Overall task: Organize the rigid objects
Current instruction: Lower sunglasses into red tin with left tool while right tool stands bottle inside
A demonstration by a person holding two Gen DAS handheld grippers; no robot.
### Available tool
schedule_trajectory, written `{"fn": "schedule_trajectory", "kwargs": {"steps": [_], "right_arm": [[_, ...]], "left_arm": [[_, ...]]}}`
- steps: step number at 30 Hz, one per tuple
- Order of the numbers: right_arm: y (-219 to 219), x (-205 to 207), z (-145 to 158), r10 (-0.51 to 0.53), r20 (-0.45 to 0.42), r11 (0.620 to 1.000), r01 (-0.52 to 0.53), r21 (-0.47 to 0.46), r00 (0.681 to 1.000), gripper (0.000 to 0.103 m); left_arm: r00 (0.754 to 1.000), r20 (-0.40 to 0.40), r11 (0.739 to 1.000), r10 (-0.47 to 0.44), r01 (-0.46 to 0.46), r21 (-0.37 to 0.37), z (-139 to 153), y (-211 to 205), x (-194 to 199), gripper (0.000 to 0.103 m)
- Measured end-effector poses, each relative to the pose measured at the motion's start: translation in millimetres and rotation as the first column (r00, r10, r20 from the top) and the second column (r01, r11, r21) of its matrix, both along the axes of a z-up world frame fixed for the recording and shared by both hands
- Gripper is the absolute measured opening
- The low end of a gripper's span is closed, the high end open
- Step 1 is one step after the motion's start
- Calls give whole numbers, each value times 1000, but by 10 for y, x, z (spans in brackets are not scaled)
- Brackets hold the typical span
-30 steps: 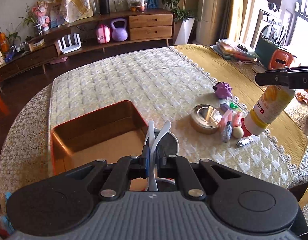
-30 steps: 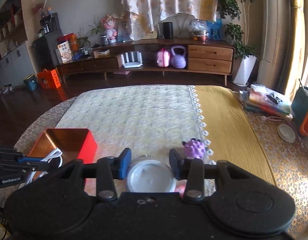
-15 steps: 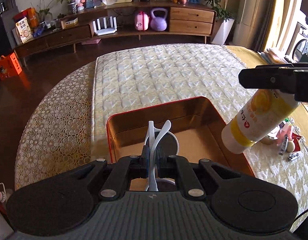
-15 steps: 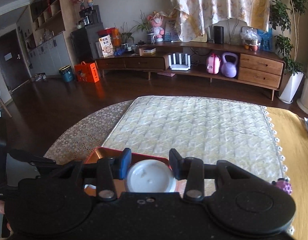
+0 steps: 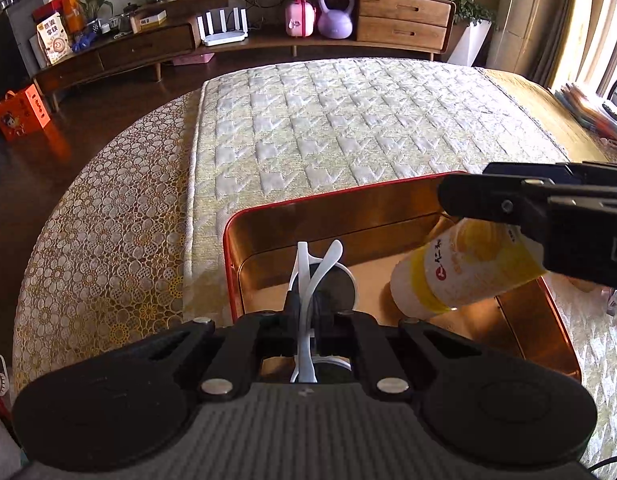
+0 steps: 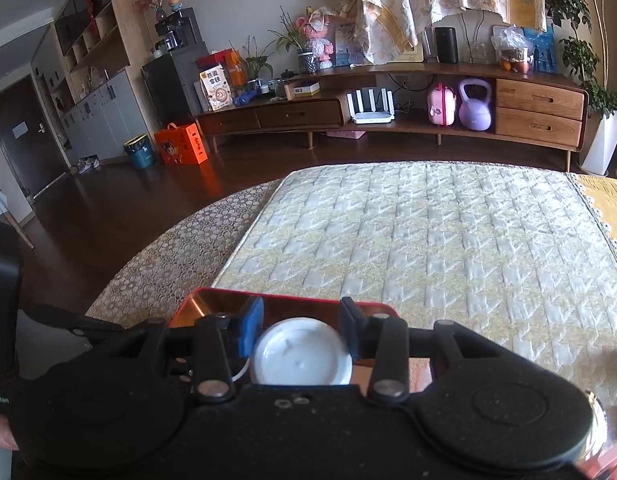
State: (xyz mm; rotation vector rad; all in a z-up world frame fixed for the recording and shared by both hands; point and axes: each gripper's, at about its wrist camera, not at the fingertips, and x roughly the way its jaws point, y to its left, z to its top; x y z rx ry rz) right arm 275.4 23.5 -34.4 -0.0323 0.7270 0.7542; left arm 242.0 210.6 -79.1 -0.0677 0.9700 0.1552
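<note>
A red tin box [image 5: 332, 204] with a gold inside sits open on the quilted table mat. My left gripper [image 5: 307, 300] is shut on a white-framed pair of glasses [image 5: 308, 268] and holds them over the box's near left part. My right gripper [image 6: 301, 326] is shut on a yellow and white bottle [image 5: 464, 268], tilted with its bottom low inside the box on the right. In the right wrist view the bottle's white bottom [image 6: 302, 358] fills the gap between the fingers, above the box [image 6: 212, 304].
The quilted mat [image 5: 348, 120] covers the round table, with a lace cloth [image 5: 108, 240] on its left edge. Small items lie past the box at the far right [image 5: 616, 300]. A low wooden sideboard [image 6: 388, 116] stands across the room.
Both grippers moved left from the clutter to the box. The bottle has come down into the box's right side. The glasses stay held over the box.
</note>
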Motion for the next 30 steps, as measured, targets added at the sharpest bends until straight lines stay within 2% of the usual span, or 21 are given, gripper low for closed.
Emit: {"fn": "schedule_trajectory", "kwargs": {"steps": [11, 15, 16, 17, 18, 24, 28, 30], "right_arm": [[-307, -343, -98, -8, -17, 999, 9, 44, 1000, 41], [-249, -395, -200, 6, -21, 1000, -6, 8, 1000, 39], [-209, -394, -218, 12, -22, 1000, -12, -6, 1000, 35], [-171, -384, -240, 18, -23, 1000, -18, -18, 1000, 23], [-148, -382, -255, 17, -26, 1000, -18, -25, 1000, 21], [-119, -446, -272, 55, -15, 997, -56, -44, 998, 28], [-176, -497, -252, 58, -26, 997, -59, -44, 998, 32], [-210, -532, -235, 59, -24, 997, -60, -46, 998, 37]], "left_arm": [[1000, -9, 1000, -2, 2, 4, -115, -5, 59, 7], [1000, -11, 1000, -5, 5, 16, -131, -24, 102, 7], [1000, -12, 1000, -7, 7, 19, -135, -30, 113, 7], [1000, -14, 1000, -7, 7, 23, -138, -35, 128, 7], [1000, -15, 1000, -4, 4, 27, -140, -37, 140, 7], [1000, -22, 999, 4, -3, 45, -143, -38, 184, 7], [999, -23, 1000, 27, -27, 11, -114, -13, 151, 7], [999, -27, 999, 40, -40, -7, -93, 0, 124, 8]]}}
